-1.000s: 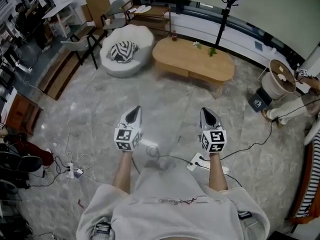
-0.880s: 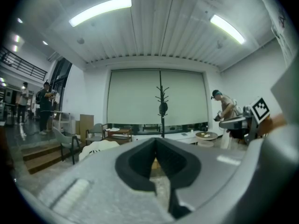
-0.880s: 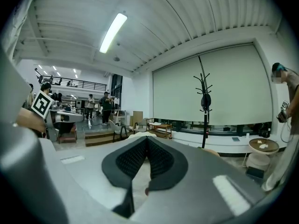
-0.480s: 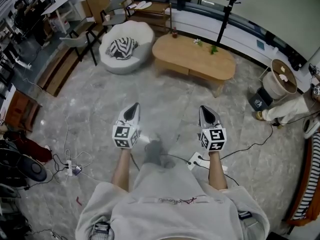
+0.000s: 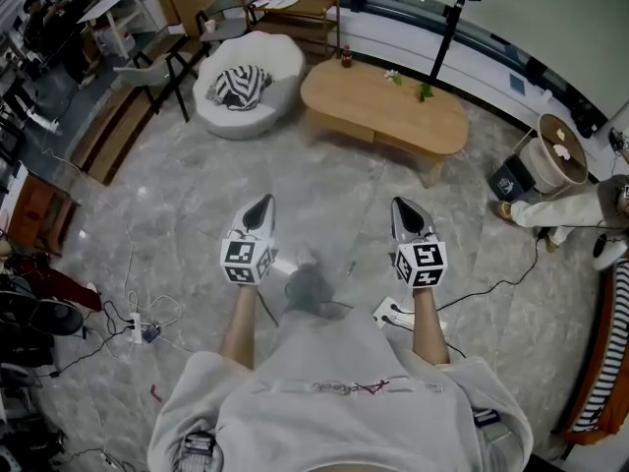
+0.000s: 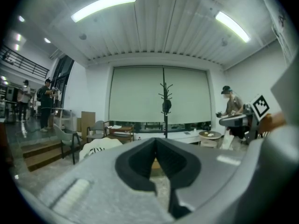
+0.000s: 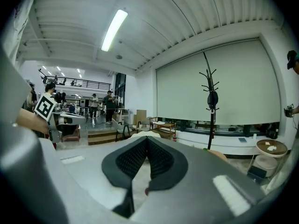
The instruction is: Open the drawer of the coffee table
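Head view: coffee table well beyond right hand-held gripper.

The right gripper has its two jaws closed together at the tip, and nothing is between the black pads. Behind them a dark coat stand stands before a wide pale blind. A wooden edge (probably the coffee table) shows just beside the right jaw. A round side table is at the far right.

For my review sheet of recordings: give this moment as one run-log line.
stage: before contact | left gripper: shut, empty | right gripper: shut, empty | coffee table: well ahead, untouched
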